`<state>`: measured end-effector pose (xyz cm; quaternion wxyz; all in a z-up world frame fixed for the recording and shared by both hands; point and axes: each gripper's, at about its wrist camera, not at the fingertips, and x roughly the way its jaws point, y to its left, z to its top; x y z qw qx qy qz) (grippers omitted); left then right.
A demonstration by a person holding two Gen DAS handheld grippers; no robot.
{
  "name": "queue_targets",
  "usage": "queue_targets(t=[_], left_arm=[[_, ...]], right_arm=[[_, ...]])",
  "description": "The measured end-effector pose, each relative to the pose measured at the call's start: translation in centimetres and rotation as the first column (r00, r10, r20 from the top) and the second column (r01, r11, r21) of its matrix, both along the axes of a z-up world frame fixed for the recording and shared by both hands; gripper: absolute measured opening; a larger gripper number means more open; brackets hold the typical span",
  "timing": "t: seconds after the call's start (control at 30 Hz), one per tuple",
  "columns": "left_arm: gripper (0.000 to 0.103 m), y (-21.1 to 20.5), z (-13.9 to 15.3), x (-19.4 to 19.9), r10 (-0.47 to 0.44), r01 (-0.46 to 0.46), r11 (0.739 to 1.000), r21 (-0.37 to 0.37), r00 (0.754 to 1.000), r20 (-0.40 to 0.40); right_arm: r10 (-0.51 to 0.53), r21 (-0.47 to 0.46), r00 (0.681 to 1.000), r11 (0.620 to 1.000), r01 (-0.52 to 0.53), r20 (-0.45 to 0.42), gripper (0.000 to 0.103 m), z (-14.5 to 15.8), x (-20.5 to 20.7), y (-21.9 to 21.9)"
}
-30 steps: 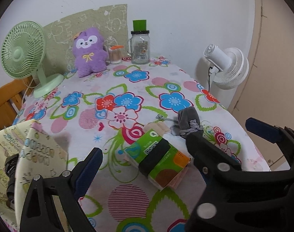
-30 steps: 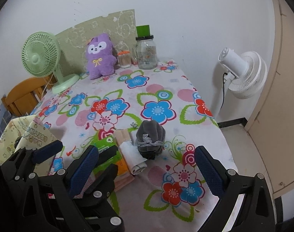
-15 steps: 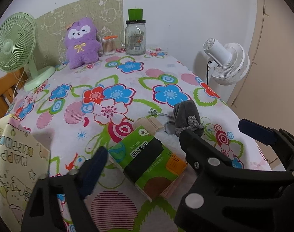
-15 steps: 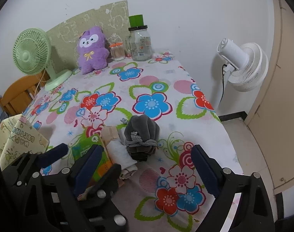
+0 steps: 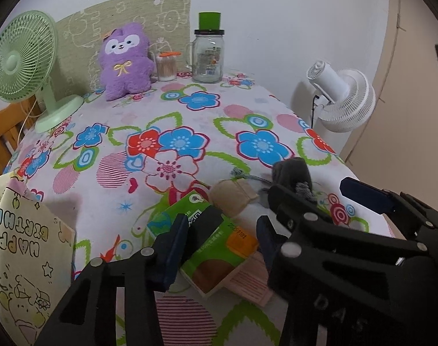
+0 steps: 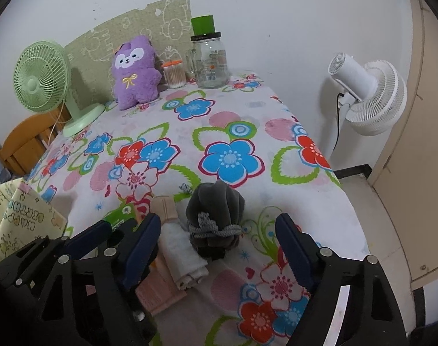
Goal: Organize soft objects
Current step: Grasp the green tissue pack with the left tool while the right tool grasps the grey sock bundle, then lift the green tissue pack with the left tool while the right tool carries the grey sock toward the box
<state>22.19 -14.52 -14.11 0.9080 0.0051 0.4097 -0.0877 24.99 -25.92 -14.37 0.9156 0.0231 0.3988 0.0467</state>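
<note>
A green tissue pack point(image 5: 216, 245) lies near the front of the flowered table point(image 5: 190, 121), on a pink packet. My left gripper point(image 5: 220, 246) is open with its jaws either side of the pack; touch cannot be told. A beige and white rolled cloth point(image 6: 177, 242) and a grey drawstring pouch point(image 6: 216, 213) lie to its right. My right gripper point(image 6: 219, 248) is open around the pouch's near end. A purple plush point(image 5: 125, 60) sits at the back; it also shows in the right wrist view point(image 6: 135, 72).
A green desk fan point(image 5: 26, 66), a cotton swab jar point(image 5: 167, 66) and a glass jar with a green lid point(image 5: 208, 54) stand at the back. A "Happy Birthday" gift bag point(image 5: 23, 259) stands at front left. A white fan point(image 6: 366, 98) stands beside the table's right edge.
The left gripper has moved forward and narrowed around the green tissue pack. The right gripper has moved closer to the grey pouch, its jaws still wide.
</note>
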Motion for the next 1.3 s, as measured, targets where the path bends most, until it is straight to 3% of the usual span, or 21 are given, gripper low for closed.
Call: queue_targets(t=[0.17,0.23,0.33,0.57,0.77,1.03,1.1,1.13,1.17,1.3], left_arm=[[0.047,0.3,-0.2,0.5,0.009,-0.009,1.0,-0.002,1.0,-0.001],[0.044,0.2,-0.3,0.5,0.003,-0.003,1.0,0.001,1.0,0.0],[0.042,0.1,-0.3,0.5,-0.006,0.006,1.0,0.004,1.0,0.003],[0.017,0.0,0.0,0.2,-0.024,0.024,1.0,0.01,1.0,0.009],[0.01,0.0,0.1,-0.5,-0.026,0.026,0.999,0.024,1.0,0.011],[0.007,0.3,0.4,-1.6,-0.006,0.005,0.999,0.052,1.0,0.01],[0.008,0.5,0.4,-1.8,-0.004,0.004,0.999,0.054,1.0,0.005],[0.017,0.6,0.4,-1.9,-0.005,0.005,0.999,0.053,1.0,0.0],[0.034,0.6,0.3,-1.9,-0.006,0.007,0.999,0.051,1.0,-0.007],[0.052,0.9,0.5,-2.0,0.016,-0.016,0.999,0.046,1.0,0.011]], right_arm=[[-0.02,0.0,1.0,1.0,0.02,-0.022,0.069,-0.7,1.2,0.1],[-0.027,0.004,0.999,1.0,0.027,-0.04,0.055,-1.1,1.7,0.2],[-0.018,0.018,0.999,1.0,0.019,-0.046,0.046,-1.4,1.8,0.3],[-0.021,0.002,0.999,1.0,0.021,-0.033,0.041,-0.9,1.1,0.5],[-0.018,-0.005,1.0,1.0,0.018,-0.021,0.041,-0.4,-0.1,0.8],[-0.006,-0.002,1.0,1.0,0.006,-0.013,0.041,0.1,-1.6,1.4],[0.0,-0.003,1.0,1.0,0.0,-0.012,0.041,0.1,-1.9,1.6],[0.002,-0.004,1.0,1.0,-0.002,-0.011,0.041,0.2,-2.0,1.7],[0.005,-0.005,1.0,1.0,-0.005,-0.009,0.041,0.2,-2.2,1.8],[0.006,-0.007,1.0,1.0,-0.006,-0.002,0.041,0.4,-2.3,2.0]])
